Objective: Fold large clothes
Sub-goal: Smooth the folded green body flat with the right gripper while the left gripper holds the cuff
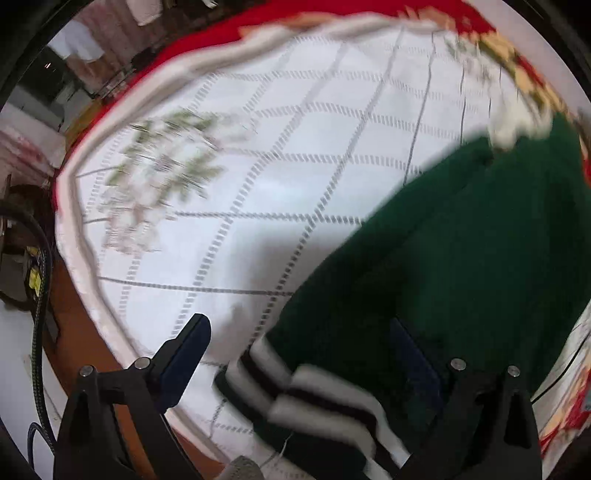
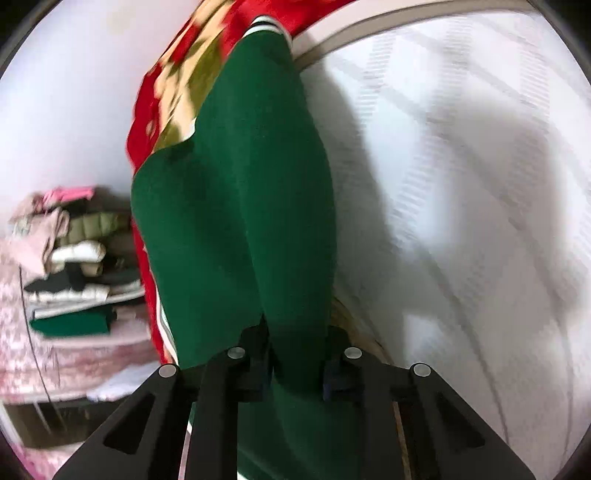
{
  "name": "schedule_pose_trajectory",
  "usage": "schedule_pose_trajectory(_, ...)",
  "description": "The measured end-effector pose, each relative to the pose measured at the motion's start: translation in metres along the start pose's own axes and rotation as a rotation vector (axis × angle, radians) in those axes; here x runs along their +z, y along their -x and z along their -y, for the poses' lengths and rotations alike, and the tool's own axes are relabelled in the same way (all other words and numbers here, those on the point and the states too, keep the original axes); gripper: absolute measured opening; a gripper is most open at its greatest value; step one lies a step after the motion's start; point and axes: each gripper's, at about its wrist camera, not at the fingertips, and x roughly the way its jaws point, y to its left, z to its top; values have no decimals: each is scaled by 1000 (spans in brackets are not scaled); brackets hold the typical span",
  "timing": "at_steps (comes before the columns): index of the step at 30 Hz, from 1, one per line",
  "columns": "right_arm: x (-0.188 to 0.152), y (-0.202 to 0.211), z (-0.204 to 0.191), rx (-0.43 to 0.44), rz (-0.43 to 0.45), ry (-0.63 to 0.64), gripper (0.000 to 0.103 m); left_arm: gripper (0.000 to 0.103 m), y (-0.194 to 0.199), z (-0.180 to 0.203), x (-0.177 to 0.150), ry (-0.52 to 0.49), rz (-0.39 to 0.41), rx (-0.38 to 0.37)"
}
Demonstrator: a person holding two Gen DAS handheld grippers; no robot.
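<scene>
A dark green knitted garment (image 1: pixel 461 258) with a white-and-black striped cuff (image 1: pixel 314 395) lies on a white grid-patterned bedcover (image 1: pixel 277 166). My left gripper (image 1: pixel 299 347) is open, its jaws wide apart, just above the striped cuff; the right finger is over the green cloth. In the right wrist view my right gripper (image 2: pixel 295 365) is shut on a bunched part of the green garment (image 2: pixel 236 206), which stretches away to a striped hem (image 2: pixel 264 23) at the top. Both views are motion-blurred.
A red floral blanket (image 2: pixel 166 96) lies under the bedcover's far edge and also shows in the left wrist view (image 1: pixel 517 66). A stack of folded clothes (image 2: pixel 74 266) sits at the left. A black cable (image 1: pixel 38 295) hangs off the bed's left side.
</scene>
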Motion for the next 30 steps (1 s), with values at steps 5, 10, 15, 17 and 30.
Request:
schedule_pose_trajectory(5, -79, 85, 70, -227, 41, -44, 19, 99, 27, -23, -6, 107, 27, -51)
schedule_pose_trajectory(10, -130, 113, 127, -334, -6, -107, 35, 98, 17, -15, -10, 122, -26, -113)
schedule_pose_trajectory(15, -152, 143, 127, -396, 45, -38, 45, 96, -1, 21, -12, 20, -16, -63)
schedule_pose_trajectory(17, -154, 153, 116, -416, 68, 2, 45, 61, -12, 35, -10, -49, 0, 7)
schedule_pose_trajectory(30, -106, 154, 6, -416, 83, 345, 45, 8, 83, 38, 18, 14, 247, -142)
